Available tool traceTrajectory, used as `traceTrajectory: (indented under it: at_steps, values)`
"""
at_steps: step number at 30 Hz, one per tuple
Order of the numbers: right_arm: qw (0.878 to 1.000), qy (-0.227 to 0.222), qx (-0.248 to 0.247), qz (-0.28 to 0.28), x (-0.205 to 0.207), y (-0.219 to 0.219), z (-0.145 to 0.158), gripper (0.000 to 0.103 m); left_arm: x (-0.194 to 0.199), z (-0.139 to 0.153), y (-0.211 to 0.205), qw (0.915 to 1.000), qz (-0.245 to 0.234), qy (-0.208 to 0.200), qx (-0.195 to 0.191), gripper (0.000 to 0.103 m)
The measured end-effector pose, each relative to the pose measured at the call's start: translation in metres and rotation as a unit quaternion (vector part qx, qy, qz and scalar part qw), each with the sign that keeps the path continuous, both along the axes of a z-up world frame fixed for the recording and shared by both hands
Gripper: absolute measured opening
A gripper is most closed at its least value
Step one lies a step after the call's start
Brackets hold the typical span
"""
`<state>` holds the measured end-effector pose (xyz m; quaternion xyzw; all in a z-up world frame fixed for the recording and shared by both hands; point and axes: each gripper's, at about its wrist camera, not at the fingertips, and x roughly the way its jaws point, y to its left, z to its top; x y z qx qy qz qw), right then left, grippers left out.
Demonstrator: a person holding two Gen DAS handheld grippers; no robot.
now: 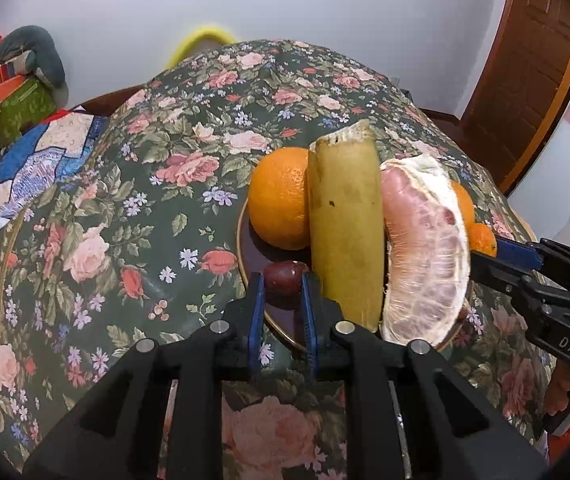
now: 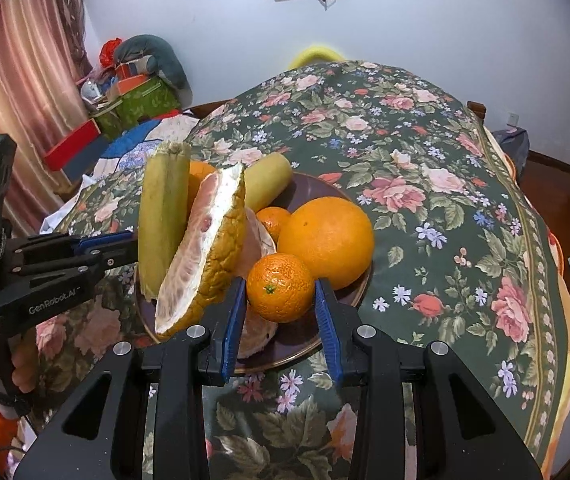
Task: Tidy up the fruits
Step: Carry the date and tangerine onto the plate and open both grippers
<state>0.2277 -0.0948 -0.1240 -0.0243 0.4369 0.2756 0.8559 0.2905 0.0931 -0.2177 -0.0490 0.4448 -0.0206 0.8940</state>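
Left gripper (image 1: 283, 286) points steeply down over the near rim of the plate (image 1: 245, 256), jaws closed tight on a small dark red fruit (image 1: 285, 278) pinched between the blue pads. Fruit sits just above the plate's near edge. Left gripper also shows from the side in the right wrist view, coming in low from the left, nose hidden behind the banana piece (image 2: 163, 216); fingers (image 2: 25, 360) of the holding hand grip its handle at lower left.

Right gripper (image 2: 281, 300) also angled down, at the plate's (image 2: 305, 348) near side, jaws partly open with a tangerine (image 2: 280, 286) between the pads; pads look to be touching its sides, firm grip cannot be told. In the left wrist view it enters from the right, tips at the tangerine behind the pomelo wedge (image 1: 425, 248).

On the plate: a large orange (image 1: 279, 198), banana piece standing upright in the middle, pomelo wedge leaning beside it, second tangerine (image 2: 273, 218) behind. Plate rests on a floral tablecloth (image 1: 145, 200).
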Motion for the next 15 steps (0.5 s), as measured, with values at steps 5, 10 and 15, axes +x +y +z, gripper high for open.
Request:
traceTrajectory:
  at_steps: [5, 10, 15]
  values:
    - [1.0, 0.001, 0.003, 0.0, 0.002, 0.0, -0.001, 0.032, 0.002, -0.004, 0.001, 1.0, 0.006, 0.006, -0.002, 0.02]
    - [1.0, 0.006, -0.003, 0.004, 0.003, 0.001, -0.003, 0.036, 0.0, -0.003, 0.005, 0.9998, 0.012, 0.01, -0.01, 0.024]
    - [1.0, -0.005, -0.002, -0.002, -0.001, -0.001, 0.007, 0.04, -0.012, 0.008, 0.01, 0.9997, 0.022, -0.001, -0.009, 0.025]
